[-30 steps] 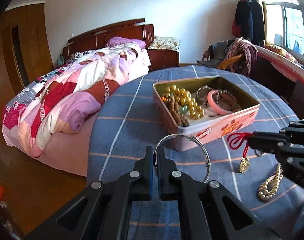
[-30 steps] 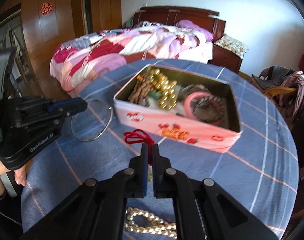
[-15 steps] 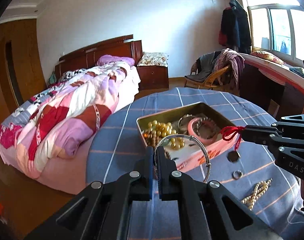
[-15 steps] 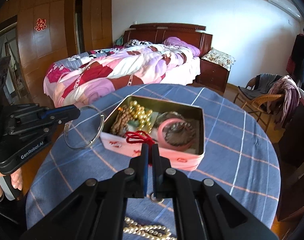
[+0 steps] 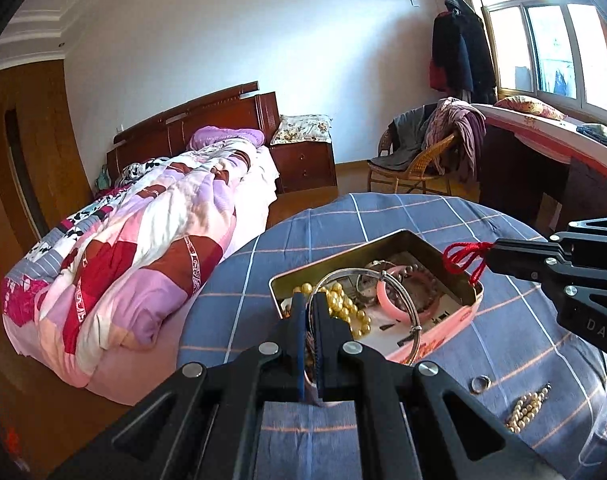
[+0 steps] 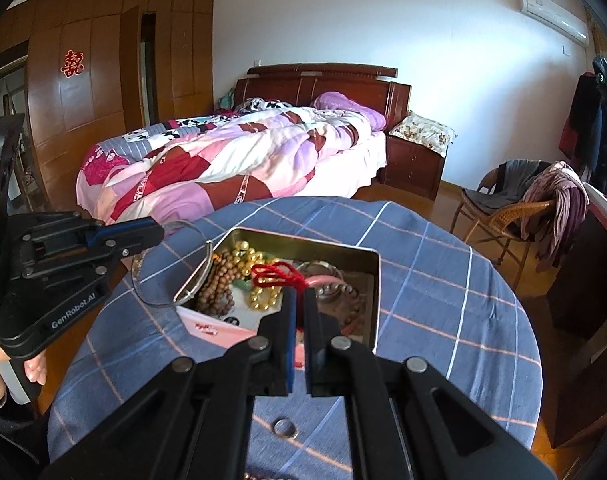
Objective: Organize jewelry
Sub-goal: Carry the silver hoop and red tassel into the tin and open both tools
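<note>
Two grippers hang over a round table (image 6: 443,280) covered in a blue checked cloth; the left gripper (image 5: 309,312) has its fingers pinched nearly together on a thin silver bangle (image 5: 403,300), which stands up from the fingertips and leans out over the near corner of the open tin (image 6: 373,300); the right gripper (image 6: 299,300) has its fingers closed narrowly on a red cord (image 6: 277,274), whose looped knot bunches just above the fingertips, over the inside of the tin (whatever hangs below the cord is hidden behind the fingers). The tin is pink on its outer wall and gold inside; it holds gold beads (image 6: 263,296), a string of brown wooden beads (image 6: 217,284), a pink bangle (image 5: 387,300) and a dark beaded bracelet (image 6: 343,296), all heaped together. On the cloth on the near side of the tin lie a small silver ring (image 6: 284,427) and, near it, a pale pearl strand (image 5: 525,408); both rest apart from the tin. Beyond the table stand a bed (image 6: 243,160) with a patchwork quilt and a wicker chair (image 6: 511,208) draped with clothes.
</note>
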### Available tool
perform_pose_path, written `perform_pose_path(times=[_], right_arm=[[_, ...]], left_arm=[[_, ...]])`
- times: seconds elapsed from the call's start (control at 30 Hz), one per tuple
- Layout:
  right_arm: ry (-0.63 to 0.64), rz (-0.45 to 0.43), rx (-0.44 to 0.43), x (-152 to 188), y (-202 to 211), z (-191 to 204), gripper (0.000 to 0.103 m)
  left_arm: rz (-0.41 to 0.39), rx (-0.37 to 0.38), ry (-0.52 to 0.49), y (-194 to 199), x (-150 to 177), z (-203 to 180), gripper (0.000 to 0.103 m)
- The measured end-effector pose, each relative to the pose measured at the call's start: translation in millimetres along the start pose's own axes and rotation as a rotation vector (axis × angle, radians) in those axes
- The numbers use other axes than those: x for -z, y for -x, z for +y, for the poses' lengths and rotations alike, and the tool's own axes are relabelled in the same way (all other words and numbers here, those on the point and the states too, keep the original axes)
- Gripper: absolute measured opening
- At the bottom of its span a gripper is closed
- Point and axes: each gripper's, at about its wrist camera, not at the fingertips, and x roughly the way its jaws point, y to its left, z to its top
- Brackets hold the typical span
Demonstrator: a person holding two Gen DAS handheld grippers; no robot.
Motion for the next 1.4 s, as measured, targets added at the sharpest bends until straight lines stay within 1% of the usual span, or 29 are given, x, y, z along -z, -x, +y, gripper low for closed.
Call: perform_pose_path(times=[0.27, 0.57, 1.1, 1.4], right_arm=[[0.003, -0.018, 0.020, -9.5, -5.1, -7.1, 0.005], [-0.001, -0.007, 0.040, -16.6, -20.0, -15.4, 0.005], [0.003, 0.021, 0.065, -19.1, -40.9, -25.9, 0.005], [0.005, 0.056, 0.081, -19.1, -58.1, -29.9, 0.005]], left_arm=[[0.006, -0.030, -0.042, -19.0, -16.6, -5.8, 0.002], [0.026, -0.042, -0.065, -41.3, -27.5, -8.5, 0.002], [0.067, -0.063, -0.091, -70.5, -30.0, -12.8, 0.002], [0.111, -0.069, -0.094, -92.3, -25.9, -14.9, 0.002]])
